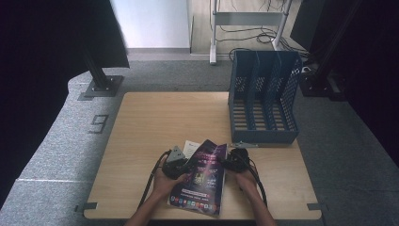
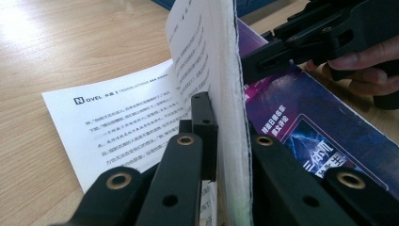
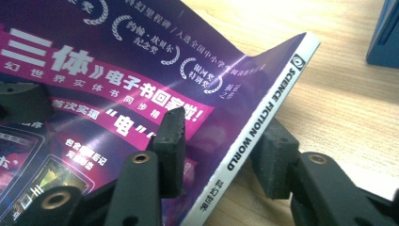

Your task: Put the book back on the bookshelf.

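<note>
purple magazine (image 1: 203,176), blue file rack (image 1: 263,99), black claws

surface: wooden table (image 1: 150,127) | far right: blue file rack (image 1: 263,99) standing on it | near middle: purple magazine (image 1: 202,181), one white page (image 2: 117,122) flat on the wood

floor: grey carpet (image 1: 56,141) | wooden table (image 1: 155,117) | white wall (image 1: 150,23) | black curtains (image 1: 42,56) either side
</note>
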Available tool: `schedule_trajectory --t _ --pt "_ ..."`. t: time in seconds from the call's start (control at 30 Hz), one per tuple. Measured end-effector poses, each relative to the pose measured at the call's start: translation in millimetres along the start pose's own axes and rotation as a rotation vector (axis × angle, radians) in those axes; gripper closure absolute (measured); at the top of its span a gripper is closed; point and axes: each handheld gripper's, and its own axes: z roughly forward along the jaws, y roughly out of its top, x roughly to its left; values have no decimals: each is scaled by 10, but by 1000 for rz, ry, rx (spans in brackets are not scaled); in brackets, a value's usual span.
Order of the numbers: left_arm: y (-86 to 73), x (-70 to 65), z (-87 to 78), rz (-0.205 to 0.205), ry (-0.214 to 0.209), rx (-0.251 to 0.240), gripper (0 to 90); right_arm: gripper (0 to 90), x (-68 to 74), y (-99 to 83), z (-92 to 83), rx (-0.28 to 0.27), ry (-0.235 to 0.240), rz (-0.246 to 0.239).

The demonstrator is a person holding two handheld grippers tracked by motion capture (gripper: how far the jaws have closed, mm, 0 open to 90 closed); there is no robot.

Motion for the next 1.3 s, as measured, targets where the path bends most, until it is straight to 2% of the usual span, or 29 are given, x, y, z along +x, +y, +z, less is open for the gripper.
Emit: schedule_trajectory --t 0.2,0.4,0.53,0.7,0.8,1.07,1.3 --pt "-4 12 -3 -4 7 0 849 636 -5 3 -38 -17 14 8" --pt "-16 48 -5 -15 19 8 820 648 26 11 -94 -41 10 -24" --pt "-19 58 -6 -18 19 10 810 651 38 14 -115 -47 12 -27" --pt "-29 107 -3 -43 7 12 771 655 49 21 -142 -61 22 -31" --pt "-35 150 -8 -68 0 7 744 656 61 28 -169 -74 29 -47" --pt "-18 160 -32 -73 0 -9 701 659 128 66 -272 -95 37 -92" --pt "-33 179 3 -89 -10 16 685 657 164 71 -298 -87 20 -116"
